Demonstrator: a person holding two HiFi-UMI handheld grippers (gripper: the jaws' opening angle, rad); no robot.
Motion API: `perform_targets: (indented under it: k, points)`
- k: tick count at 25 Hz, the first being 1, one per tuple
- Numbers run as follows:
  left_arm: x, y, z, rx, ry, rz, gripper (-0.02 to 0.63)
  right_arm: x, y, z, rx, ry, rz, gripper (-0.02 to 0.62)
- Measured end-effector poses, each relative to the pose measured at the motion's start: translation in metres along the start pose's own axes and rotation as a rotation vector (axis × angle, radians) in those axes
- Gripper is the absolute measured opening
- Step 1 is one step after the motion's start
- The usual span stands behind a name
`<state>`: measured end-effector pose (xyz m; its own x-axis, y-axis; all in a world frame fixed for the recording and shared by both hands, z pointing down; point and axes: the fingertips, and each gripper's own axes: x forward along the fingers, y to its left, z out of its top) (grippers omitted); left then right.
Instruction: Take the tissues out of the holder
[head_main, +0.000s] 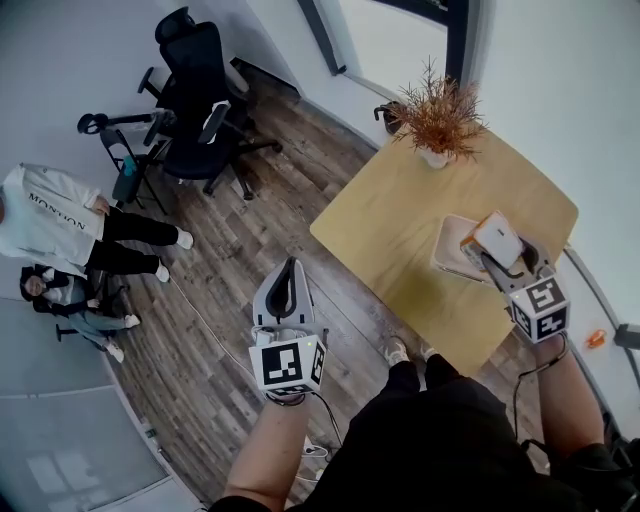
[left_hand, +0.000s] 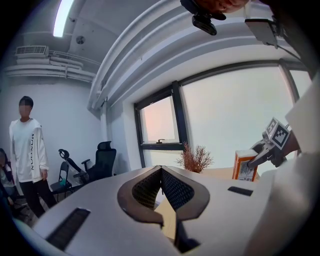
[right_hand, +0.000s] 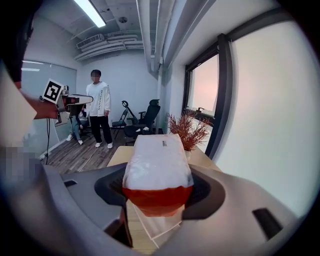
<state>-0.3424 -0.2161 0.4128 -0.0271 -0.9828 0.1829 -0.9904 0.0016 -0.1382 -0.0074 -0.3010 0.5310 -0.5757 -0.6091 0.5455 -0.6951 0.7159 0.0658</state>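
The tissue pack (right_hand: 157, 165) has glossy plastic wrap, the table (head_main: 400, 230) smooth wood.

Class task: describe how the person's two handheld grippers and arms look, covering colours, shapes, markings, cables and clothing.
Both the left gripper and right gripper have grey bodies with curved, dark-lined jaws. Each carries a white cube printed with black square markers. Black cables trail from both. The person wears black clothing.

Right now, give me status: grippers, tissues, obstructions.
Left gripper shut, empty, off the table. Right gripper shut on tissues, over holder. Plant stands apart; nothing blocking.
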Motion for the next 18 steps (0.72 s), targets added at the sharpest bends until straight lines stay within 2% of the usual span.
perform_targets:
  k: [18]
  points:
    - [-0.014,0.005,0.064,0.035,-0.121,0.005,0.005,-0.045,-0.001,0.053,-0.030,-0.098,-0.020,0.281]
